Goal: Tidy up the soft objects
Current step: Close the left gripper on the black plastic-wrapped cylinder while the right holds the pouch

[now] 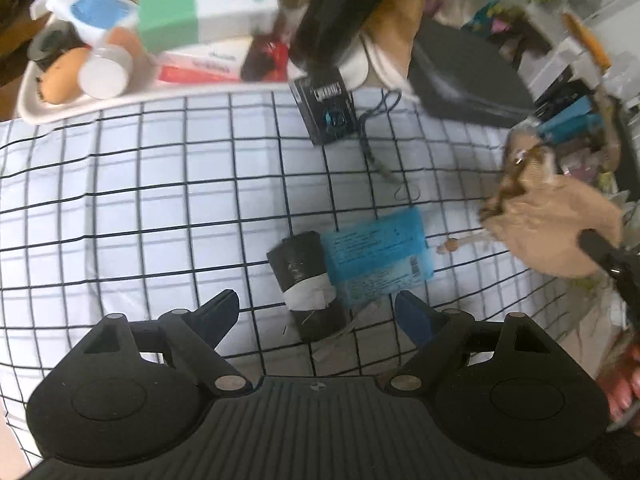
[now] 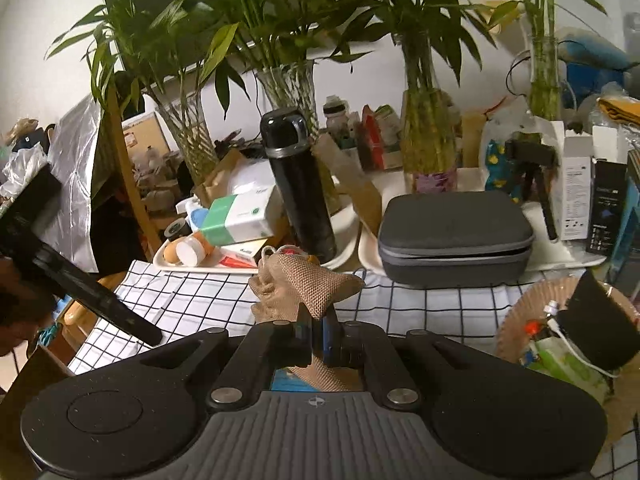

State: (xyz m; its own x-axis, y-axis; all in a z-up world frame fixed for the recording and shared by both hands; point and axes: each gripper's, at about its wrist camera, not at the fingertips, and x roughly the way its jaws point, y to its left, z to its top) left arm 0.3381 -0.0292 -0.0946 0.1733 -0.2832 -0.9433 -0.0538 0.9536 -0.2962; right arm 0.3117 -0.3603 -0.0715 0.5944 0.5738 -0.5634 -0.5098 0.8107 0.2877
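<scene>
My right gripper (image 2: 317,334) is clamped tight on a tan burlap pouch (image 2: 308,284), pinched by one corner, with the pouch held up off the checked cloth (image 2: 192,300). From the left wrist view the same pouch (image 1: 556,228) hangs at the right edge, drawstring with a bead (image 1: 450,246) trailing toward the cloth.

My left gripper (image 1: 316,312) is wide open and empty, pointing steeply down at the cloth (image 1: 140,200). Just ahead of its fingers there are 2 things lying on the cloth: a black roll with a white band (image 1: 306,280) and a blue flat packet (image 1: 378,256), touching each other, the packet overlapping the roll's right side. Neither finger touches either one.

Further back on the cloth sits a small black box (image 1: 326,110) with a cord. A white tray (image 1: 40,114) of bottles and boxes sits at the far-left edge.

In the right wrist view, a woven basket (image 2: 516,320) sits at right, already holding a black object and some packets. A grey zip case (image 2: 456,232) and a black flask (image 2: 298,184) stand behind the cloth.
</scene>
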